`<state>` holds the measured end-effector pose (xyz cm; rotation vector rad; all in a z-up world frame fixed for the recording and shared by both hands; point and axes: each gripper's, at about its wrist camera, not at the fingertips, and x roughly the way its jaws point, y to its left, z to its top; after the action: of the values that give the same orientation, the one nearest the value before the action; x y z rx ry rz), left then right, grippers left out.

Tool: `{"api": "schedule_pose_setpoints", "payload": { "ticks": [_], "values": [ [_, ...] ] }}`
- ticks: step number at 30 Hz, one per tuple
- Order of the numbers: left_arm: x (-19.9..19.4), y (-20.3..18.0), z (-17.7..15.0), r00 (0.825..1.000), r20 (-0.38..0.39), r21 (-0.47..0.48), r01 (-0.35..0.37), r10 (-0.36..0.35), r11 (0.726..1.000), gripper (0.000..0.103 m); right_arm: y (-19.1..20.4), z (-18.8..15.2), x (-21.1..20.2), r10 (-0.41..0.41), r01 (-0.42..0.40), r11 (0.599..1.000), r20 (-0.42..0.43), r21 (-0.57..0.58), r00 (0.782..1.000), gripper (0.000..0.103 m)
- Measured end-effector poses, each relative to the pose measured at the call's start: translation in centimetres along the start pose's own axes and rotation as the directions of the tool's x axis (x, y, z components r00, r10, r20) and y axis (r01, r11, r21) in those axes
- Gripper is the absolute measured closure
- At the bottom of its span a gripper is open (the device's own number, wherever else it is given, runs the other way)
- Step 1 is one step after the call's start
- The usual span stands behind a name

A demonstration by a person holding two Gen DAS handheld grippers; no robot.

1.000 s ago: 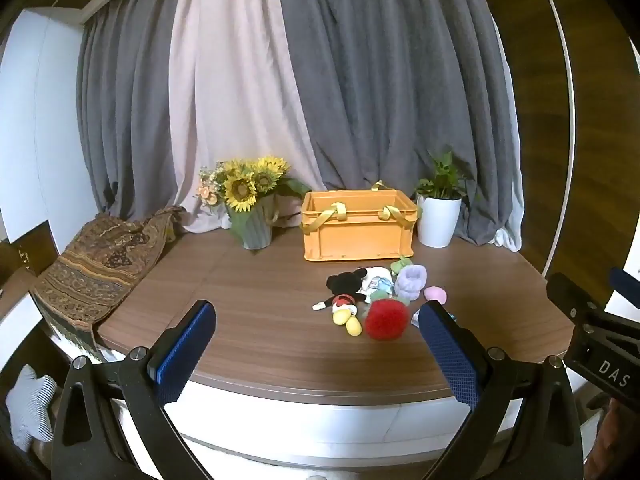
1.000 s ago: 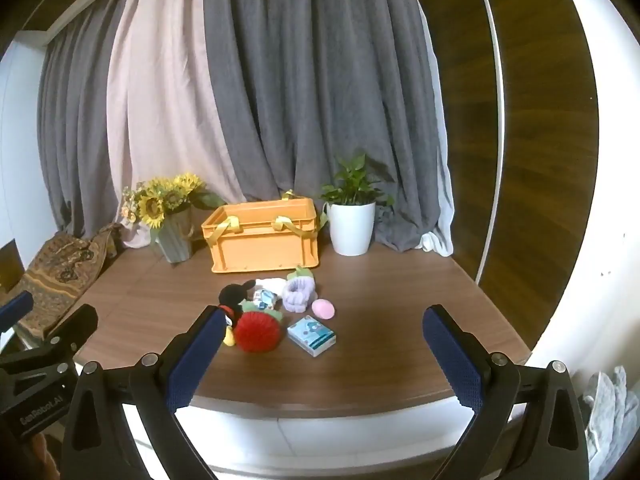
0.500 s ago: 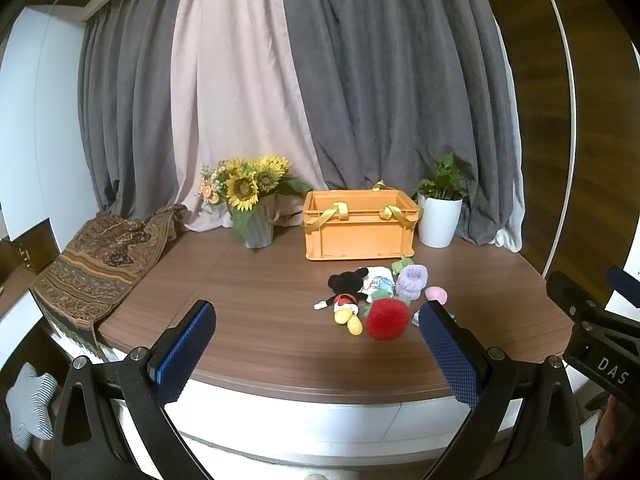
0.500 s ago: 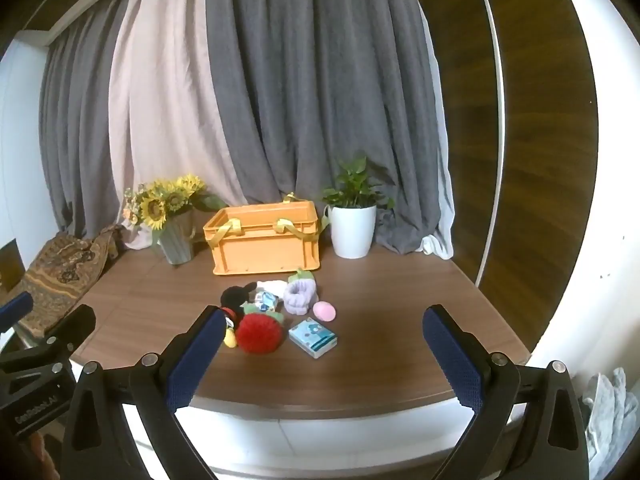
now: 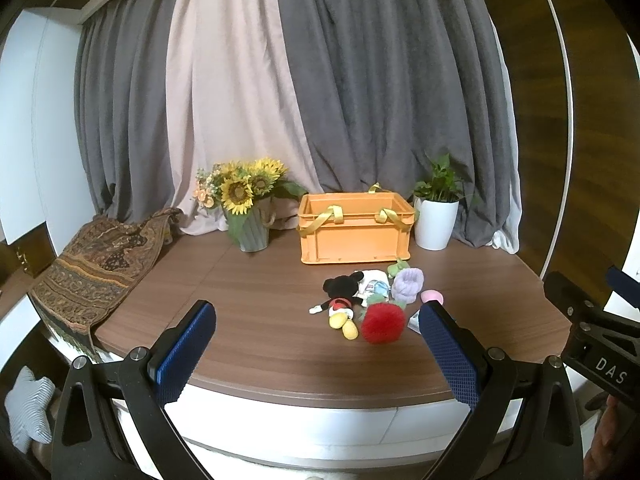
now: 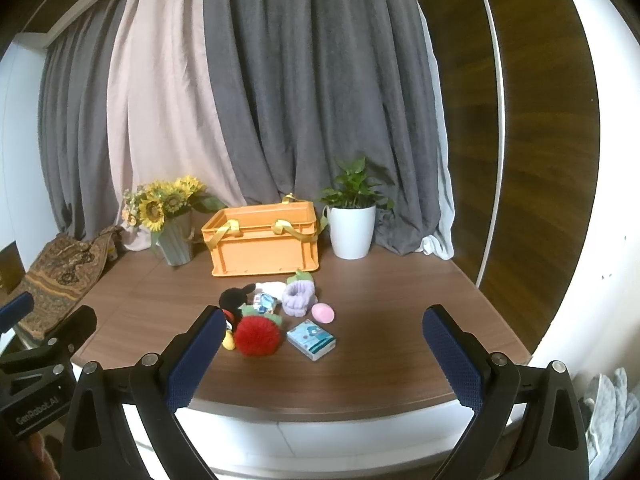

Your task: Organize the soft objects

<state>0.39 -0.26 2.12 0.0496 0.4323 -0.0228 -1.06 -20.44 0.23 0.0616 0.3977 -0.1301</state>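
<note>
Where toys cluster, fuzzy red ball (image 6: 256,335), purple scrunchie (image 6: 298,299)

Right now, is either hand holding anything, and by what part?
Nothing is held. Both the left tongs and right tongs are open, short of the toys.

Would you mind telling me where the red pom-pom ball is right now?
In both wrist views the red pom-pom ball lies at the pile's front, between the mouse plush and the blue packet.
</note>
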Motion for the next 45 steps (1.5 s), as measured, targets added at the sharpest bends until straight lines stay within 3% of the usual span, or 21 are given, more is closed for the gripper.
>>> {"api": "schedule_pose_setpoints", "payload": {
  "ticks": [45],
  "values": [
    [0.6, 0.1, -0.5, 1.000, 0.005, -0.019, 0.000, 0.000, 1.000, 0.000, 0.8, -0.1, 0.9, 0.031, -0.031, 0.999, -0.002, -0.018, 1.000, 0.003]
  ]
}}
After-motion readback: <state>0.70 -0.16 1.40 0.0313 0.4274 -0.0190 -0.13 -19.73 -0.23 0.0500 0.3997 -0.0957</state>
